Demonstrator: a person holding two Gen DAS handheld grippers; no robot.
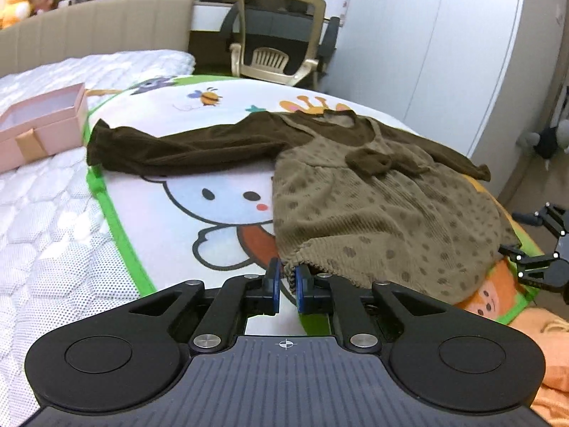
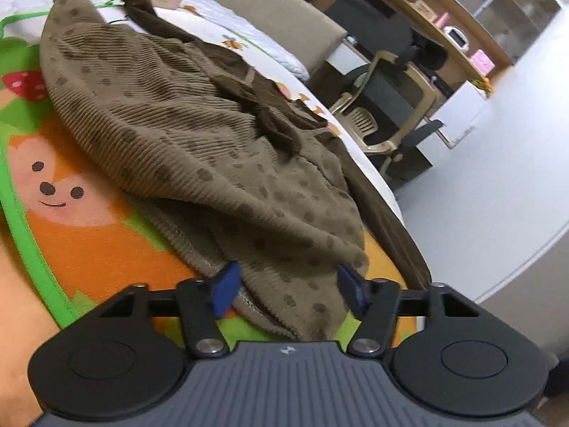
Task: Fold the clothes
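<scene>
One dress [image 1: 377,210] on cartoon mat [image 1: 199,135], frame centre. One pink box [image 1: 42,124] upper left. Left gripper [image 1: 287,284] pinching hem; right gripper [image 2: 288,286] fingers spread around hem.

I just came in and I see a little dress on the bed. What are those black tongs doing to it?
Someone is getting ready to fold the brown dotted dress, which lies spread out on a cartoon play mat on the bed. The left tongs are nearly closed around the hem's left corner, though a small gap shows, so a firm pinch isn't certain. The right tongs are wide open with the hem's other corner between the pads, not yet gripped. No fold has been made.
</scene>
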